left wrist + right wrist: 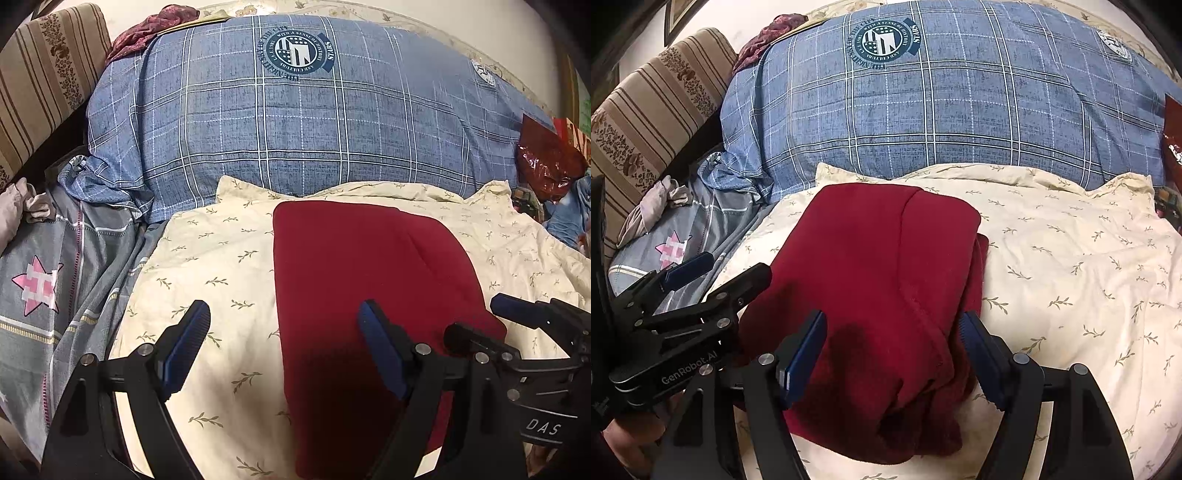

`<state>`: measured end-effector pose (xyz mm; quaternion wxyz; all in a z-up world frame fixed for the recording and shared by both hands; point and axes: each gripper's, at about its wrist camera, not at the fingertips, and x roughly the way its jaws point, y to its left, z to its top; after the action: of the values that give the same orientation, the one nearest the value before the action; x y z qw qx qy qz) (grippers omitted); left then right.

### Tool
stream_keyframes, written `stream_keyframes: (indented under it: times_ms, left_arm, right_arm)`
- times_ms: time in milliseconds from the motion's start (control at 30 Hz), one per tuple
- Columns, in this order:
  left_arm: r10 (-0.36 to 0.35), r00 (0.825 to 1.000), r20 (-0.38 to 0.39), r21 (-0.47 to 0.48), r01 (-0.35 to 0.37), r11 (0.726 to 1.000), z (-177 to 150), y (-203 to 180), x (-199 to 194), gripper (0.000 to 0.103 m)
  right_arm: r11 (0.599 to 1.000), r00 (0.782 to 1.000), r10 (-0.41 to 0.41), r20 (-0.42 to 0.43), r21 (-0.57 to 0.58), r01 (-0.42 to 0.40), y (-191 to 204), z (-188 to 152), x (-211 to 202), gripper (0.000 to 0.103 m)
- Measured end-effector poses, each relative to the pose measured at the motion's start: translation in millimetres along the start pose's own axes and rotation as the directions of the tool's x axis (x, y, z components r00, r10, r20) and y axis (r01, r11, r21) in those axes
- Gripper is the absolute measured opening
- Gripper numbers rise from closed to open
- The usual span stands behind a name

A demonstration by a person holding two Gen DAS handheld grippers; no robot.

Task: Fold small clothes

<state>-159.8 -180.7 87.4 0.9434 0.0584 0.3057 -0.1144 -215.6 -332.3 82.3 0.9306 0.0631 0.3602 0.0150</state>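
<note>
One folded red garment (pixel 879 280); two tongs, left (pixel 284 332) and right (pixel 894 343), gaping.

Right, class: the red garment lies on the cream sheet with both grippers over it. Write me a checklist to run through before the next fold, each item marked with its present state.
1. Left gripper jaws open and empty: ok.
2. Right gripper jaws open and empty: ok.
3. Red garment lies on the cream leaf-print sheet, not hanging off it: ok.
4. Garment already folded into a compact block, left edge straight: ok in the left wrist view.
5. Right edge tidy: not ok; a lower layer sticks out past the top one.
6. Near hem flat: cannot tell; shadowed and bunched beneath the jaws.
</note>
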Motion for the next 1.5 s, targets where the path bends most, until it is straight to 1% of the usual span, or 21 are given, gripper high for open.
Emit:
stream_keyframes:
  times_ms: [667, 1167, 1267, 1367, 1500]
  left_arm:
    - [-0.002, 1.0, -0.014, 0.008, 0.002, 1.0, -1.0, -3.1, 3.6, 0.083]
    - [0.003, 1.0, -0.019, 0.012, -0.003, 1.0, -0.8, -3.9, 5.3, 0.083]
    - [-0.009, 1.0, -0.022, 0.002, 0.009, 1.0, -0.7, -1.0, 6.2, 0.083]
    - [-0.038, 0.999, -0.02, -0.015, 0.038, 0.999, -0.2, 2.5, 6.0, 0.083]
    - [-0.038, 0.999, 0.002, -0.032, 0.038, 0.999, 2.5, 9.5, 3.5, 0.083]
  right_arm:
    - [1.0, 1.0, 0.013, -0.01, 0.008, -0.013, 4.3, -3.1, 4.0, 0.076]
    - [1.0, 1.0, 0.007, -0.015, 0.008, -0.007, 6.7, -4.6, 7.6, 0.077]
    - [1.0, 1.0, 0.008, -0.015, 0.01, -0.008, 7.5, -4.2, 8.6, 0.078]
    - [1.0, 1.0, 0.007, -0.015, 0.009, -0.007, 7.1, -4.2, 8.8, 0.078]
    - [1.0, 1.0, -0.003, -0.009, 0.015, 0.003, 1.2, -1.1, 7.6, 0.078]
